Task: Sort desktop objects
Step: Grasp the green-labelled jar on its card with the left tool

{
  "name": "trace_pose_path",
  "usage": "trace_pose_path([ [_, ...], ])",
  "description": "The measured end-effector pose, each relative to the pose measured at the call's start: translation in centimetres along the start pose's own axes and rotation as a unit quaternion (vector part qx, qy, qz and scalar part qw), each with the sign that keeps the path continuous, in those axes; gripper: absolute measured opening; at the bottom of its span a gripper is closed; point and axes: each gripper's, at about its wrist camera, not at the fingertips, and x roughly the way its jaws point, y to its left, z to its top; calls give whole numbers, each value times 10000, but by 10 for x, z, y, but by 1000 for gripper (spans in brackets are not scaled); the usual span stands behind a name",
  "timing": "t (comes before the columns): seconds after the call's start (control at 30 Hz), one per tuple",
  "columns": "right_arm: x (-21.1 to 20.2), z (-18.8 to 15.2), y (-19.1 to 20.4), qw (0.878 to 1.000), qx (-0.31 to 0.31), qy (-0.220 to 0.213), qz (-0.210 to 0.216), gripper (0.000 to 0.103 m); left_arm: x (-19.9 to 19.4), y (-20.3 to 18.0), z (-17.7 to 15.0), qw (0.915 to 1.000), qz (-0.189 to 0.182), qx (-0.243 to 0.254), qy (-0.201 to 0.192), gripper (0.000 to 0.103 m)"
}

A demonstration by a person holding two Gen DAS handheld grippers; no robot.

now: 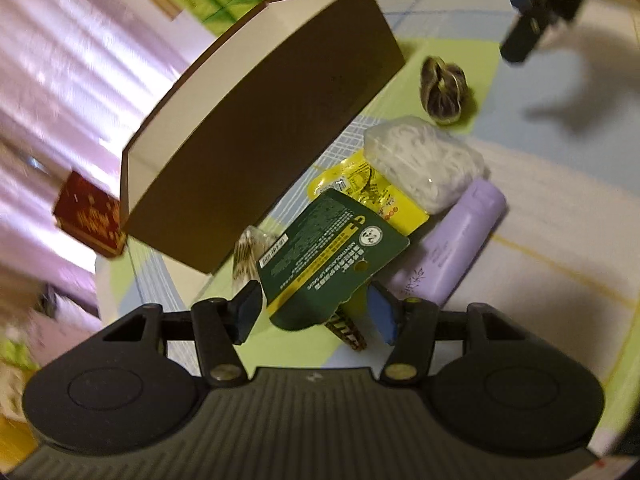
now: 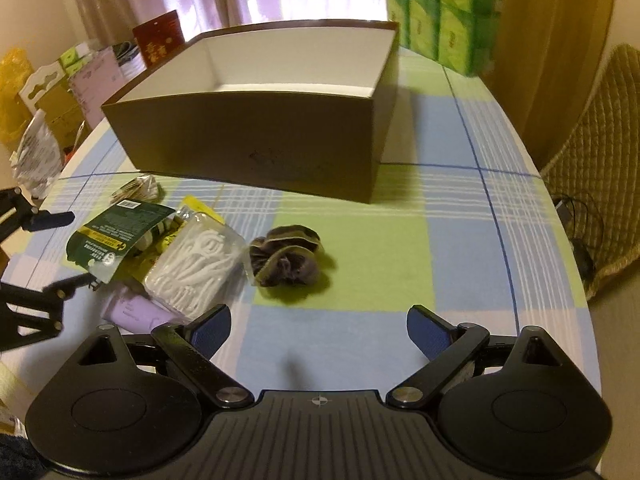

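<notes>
A brown open box with a white inside stands on the checked tablecloth; it also shows in the left wrist view. My left gripper is open, its fingers on either side of a green card package, which also shows in the right wrist view. Beside it lie a yellow packet, a clear bag of white floss picks, a purple bottle and a dark scrunchie. My right gripper is open and empty, just in front of the scrunchie.
Green tissue packs are stacked behind the box. A red box and other clutter sit at the far left. A wicker chair stands past the table's right edge. A small clear wrapped item lies near the box's front.
</notes>
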Motion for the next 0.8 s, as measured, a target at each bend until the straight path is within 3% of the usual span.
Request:
trace_pose_path([
  [0.1, 0, -2, -4, 9999, 95, 41, -35, 94, 2, 1, 0, 9999, 49, -122, -8, 27],
  [0.23, 2, -4, -6, 9998, 137, 95, -76, 95, -4, 22, -5, 9951, -70, -981, -82, 13],
  [0.3, 3, -4, -7, 9998, 158, 120, -70, 96, -8, 38, -10, 9858, -231, -1662, -118, 11],
  [0.37, 5, -3, -6, 9998, 162, 143, -55, 96, -11, 56, -18, 9702, -391, -2389, -130, 7],
  [0.43, 7, -1, -4, 9998, 122, 162, -40, 96, -11, 77, -31, 9417, -646, -3300, -133, 5],
  [0.5, 10, 0, -2, 9998, 70, 187, -20, 96, -8, 98, -47, 8989, -919, -4283, -99, 3],
  [0.57, 12, 0, 1, 9998, 23, 216, -5, 97, -4, 114, -66, 8487, -1139, -5164, -43, 2],
  [0.63, 14, 1, 2, 9997, -13, 241, 9, 97, -1, 124, -86, 8077, -1263, -5759, 55, 2],
  [0.67, 15, 1, 3, 9997, -25, 250, 12, 97, 0, 127, -94, 7919, -1298, -5965, 136, 2],
  [0.73, 16, 2, 4, 9996, -58, 266, 9, 97, 2, 128, -107, 7745, -1268, -6187, 351, 2],
  [0.8, 17, 3, 4, 9996, -80, 274, -7, 97, 4, 126, -113, 7724, -1159, -6217, 592, 4],
])
